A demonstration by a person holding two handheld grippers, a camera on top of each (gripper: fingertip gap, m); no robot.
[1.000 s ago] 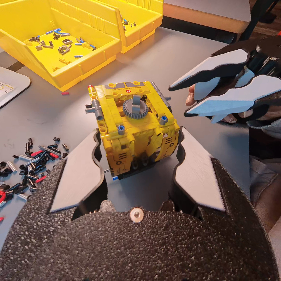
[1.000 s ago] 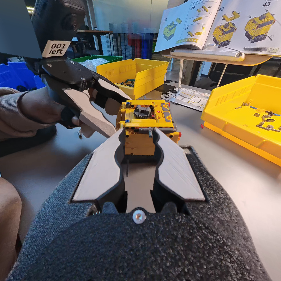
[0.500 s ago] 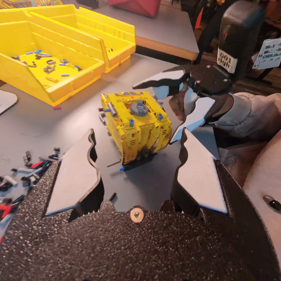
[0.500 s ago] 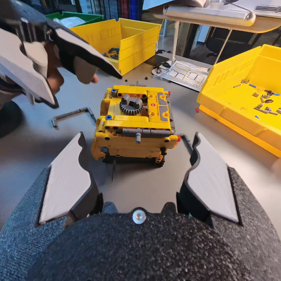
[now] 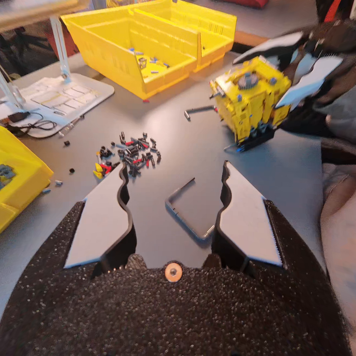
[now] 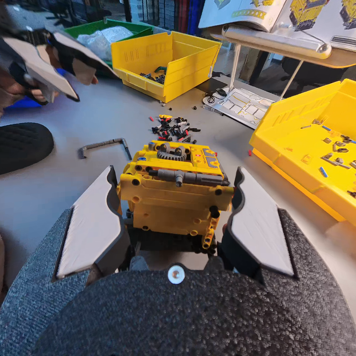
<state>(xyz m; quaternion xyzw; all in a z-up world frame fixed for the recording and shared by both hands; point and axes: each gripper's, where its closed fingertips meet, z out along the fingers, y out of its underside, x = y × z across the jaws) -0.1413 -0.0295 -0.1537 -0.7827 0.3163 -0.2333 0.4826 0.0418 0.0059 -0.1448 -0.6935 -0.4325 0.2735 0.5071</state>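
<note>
R claw (image 6: 174,194) clamps yellow brick model (image 6: 173,194), small label on top. L claw (image 5: 174,185) open over grey bent rod (image 5: 185,212) on counter (image 5: 192,134).

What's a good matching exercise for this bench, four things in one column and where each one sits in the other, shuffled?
Things:
1. yellow brick model
2. pile of small pins
3. instruction book
4. green bin

Places:
A. propped on the stand
B. between the jaws of the right gripper
C. behind the far yellow bin
D. loose on the table, beyond the model

Pairs: 1-B, 2-D, 3-A, 4-C
</note>
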